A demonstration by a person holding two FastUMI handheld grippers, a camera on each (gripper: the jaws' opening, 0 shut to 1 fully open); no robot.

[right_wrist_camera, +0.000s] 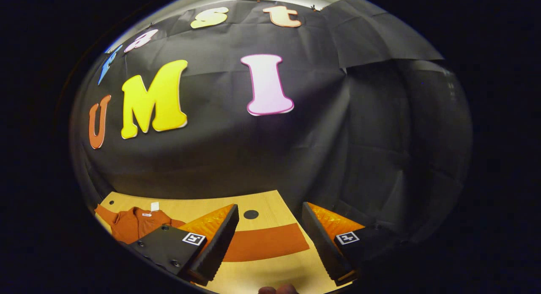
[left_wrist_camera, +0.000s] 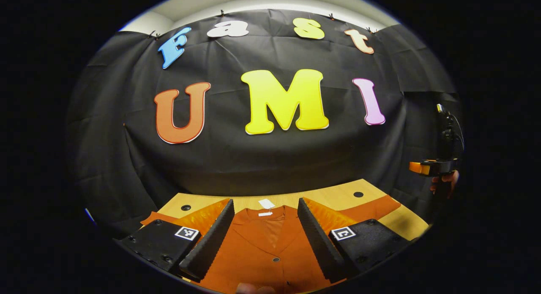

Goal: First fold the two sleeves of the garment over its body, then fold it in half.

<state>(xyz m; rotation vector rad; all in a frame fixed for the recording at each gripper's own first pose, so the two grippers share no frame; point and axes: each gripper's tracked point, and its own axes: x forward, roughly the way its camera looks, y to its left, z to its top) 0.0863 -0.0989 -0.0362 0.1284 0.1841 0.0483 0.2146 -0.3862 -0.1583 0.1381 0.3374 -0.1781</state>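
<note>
Left gripper view: the orange garment [left_wrist_camera: 270, 247] lies flat along the bench [left_wrist_camera: 338, 194] with its white neck tag [left_wrist_camera: 266, 204] unreadable. Left gripper [left_wrist_camera: 265, 230] spreads wide above the collar, holding nothing. Right gripper [right_wrist_camera: 270, 239] hovers wide open over the outstretched sleeve [right_wrist_camera: 264, 243], holding nothing.

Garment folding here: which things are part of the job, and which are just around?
For the job:
garment
its sleeve
left gripper, open
right gripper, open

Just around:
table
white tag
wall cloth
</note>
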